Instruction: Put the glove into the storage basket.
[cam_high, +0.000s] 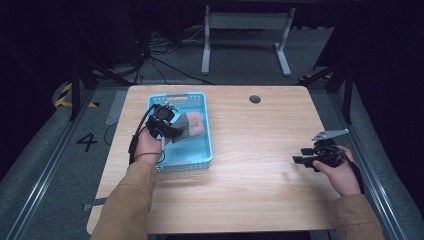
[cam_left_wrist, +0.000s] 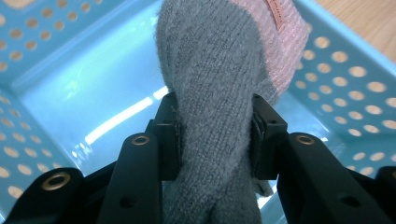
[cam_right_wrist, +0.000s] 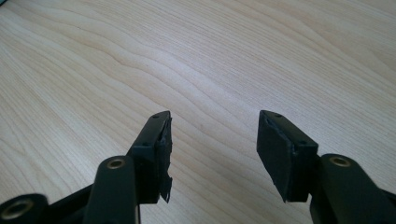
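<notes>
- The left gripper (cam_high: 172, 131) has its jaws clamped on the grey part of a knitted grey-and-pink sock (cam_left_wrist: 224, 70), which bulges out past both pads
- Ahead of those jaws the sock's pink end hangs over the floor of the blue perforated basket (cam_left_wrist: 345, 79); in the high view the sock (cam_high: 191, 125) sits inside the basket (cam_high: 202, 150), near its far right wall
- The right gripper (cam_right_wrist: 212, 140) rests with its jaws spread wide and nothing between them, over bare wooden table (cam_right_wrist: 233, 56), well apart from the basket
- Likely trouble: the knit is soft and stretchy, so a quick pull could let it slide through the pads and drop back into the basket
- The loose pink end may snag on the basket's holes or rim, dragging the light basket along, since the free hand is not steadying it
- A pad on the right gripper looks frayed at its edge, which may weaken any later grip
</notes>
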